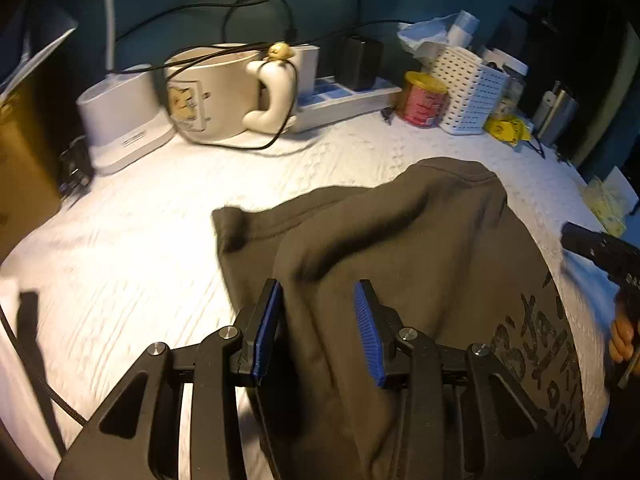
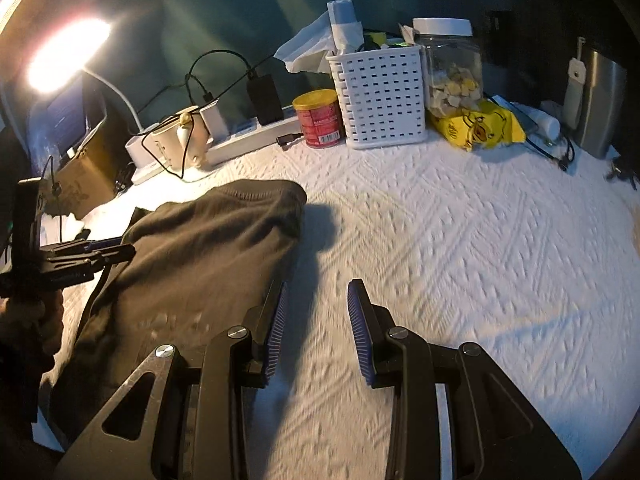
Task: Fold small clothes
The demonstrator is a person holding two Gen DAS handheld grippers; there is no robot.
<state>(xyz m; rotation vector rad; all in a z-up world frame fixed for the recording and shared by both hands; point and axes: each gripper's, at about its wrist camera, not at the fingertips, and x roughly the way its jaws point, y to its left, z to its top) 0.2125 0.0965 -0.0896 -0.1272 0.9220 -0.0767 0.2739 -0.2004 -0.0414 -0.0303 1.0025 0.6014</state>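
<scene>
A dark olive-brown garment [image 1: 400, 248] with black lettering lies on the white textured cloth [image 1: 160, 220], partly folded over itself. My left gripper [image 1: 318, 328] is open, its blue pads on either side of a raised fold of the garment, not closed on it. My right gripper [image 2: 318, 332] is open and empty over the white cloth [image 2: 440, 260], just right of the garment [image 2: 192, 264]. The left gripper also shows in the right wrist view [image 2: 100, 250] at the garment's left edge. The right gripper's body shows at the left wrist view's right edge [image 1: 600, 248].
At the back stand a cream mug [image 1: 220, 92], a white lamp base [image 1: 120, 116], a power strip [image 1: 344, 100] with cables, a red can [image 2: 318, 118], a white perforated basket [image 2: 380, 96], a glass jar [image 2: 452, 68], a yellow bag [image 2: 476, 124] and a metal container [image 2: 600, 104].
</scene>
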